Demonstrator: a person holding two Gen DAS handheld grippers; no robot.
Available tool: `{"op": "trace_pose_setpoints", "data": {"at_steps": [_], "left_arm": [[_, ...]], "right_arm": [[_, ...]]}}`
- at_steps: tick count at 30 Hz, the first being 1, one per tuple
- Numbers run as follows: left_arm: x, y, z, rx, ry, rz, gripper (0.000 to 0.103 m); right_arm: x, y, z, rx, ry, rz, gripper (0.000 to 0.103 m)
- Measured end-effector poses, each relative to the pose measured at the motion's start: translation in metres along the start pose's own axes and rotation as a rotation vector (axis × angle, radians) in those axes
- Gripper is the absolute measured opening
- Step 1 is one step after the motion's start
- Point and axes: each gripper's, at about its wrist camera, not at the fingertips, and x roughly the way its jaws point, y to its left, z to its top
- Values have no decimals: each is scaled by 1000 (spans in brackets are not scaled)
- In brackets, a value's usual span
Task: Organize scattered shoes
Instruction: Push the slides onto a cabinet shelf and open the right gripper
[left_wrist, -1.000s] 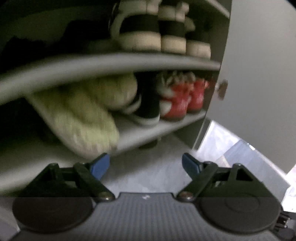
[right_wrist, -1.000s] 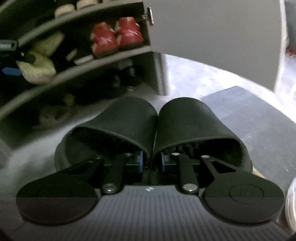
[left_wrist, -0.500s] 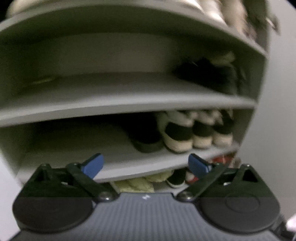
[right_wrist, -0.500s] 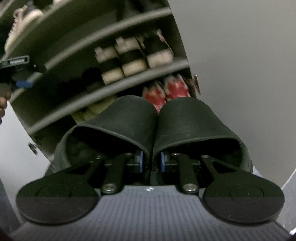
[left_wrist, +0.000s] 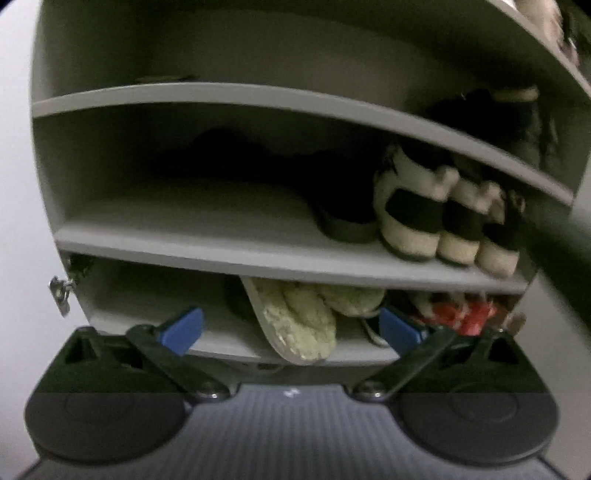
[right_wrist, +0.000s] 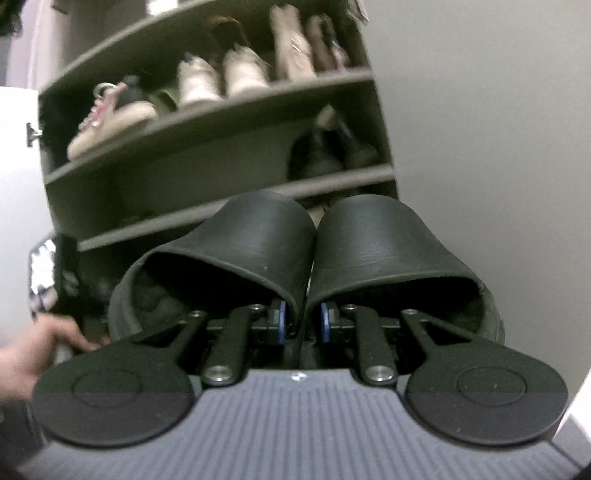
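Up close, the right gripper (right_wrist: 302, 321) is clamped on the touching inner edges of 2 black slippers (right_wrist: 266, 240), held side by side, toes toward a grey shoe cabinet (right_wrist: 207, 110). No readable writing shows anywhere. The left gripper (left_wrist: 291, 328), jaws opening wide with nothing between them, faces the cabinet's shelves: black-and-cream shoes (left_wrist: 439, 218) at the right of the middle shelf, pale green slippers (left_wrist: 295, 317) and red shoes (left_wrist: 461, 314) below. A hand (right_wrist: 33, 350) shows at far left.
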Motion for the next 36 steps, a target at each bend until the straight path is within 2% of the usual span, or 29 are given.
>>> {"op": "trace_pose_setpoints", "data": {"at_steps": [1,6,14,20,24,26,36], "left_arm": [[3,-4,-2,37,-11,17,103],[10,1,-4,35,-32,45,103],[23,30,8,-72,-26,93,103],[20,42,14,-151,-19,118,103],[16,46,17,-199,-13,101,103],[15,47,18,-211,-9,93,103],[12,59,23,-249,-5,88,103]], "right_arm": [[3,6,9,-13,-16,17,21],[28,38,48,-83,-76,81,21],[114,91,93,-223,-92,171,21],[190,127,98,-269,-73,156,21],[237,137,101,-233,-1,132,21],[253,139,100,-228,28,125,22],[317,148,113,-216,61,96,22]]}}
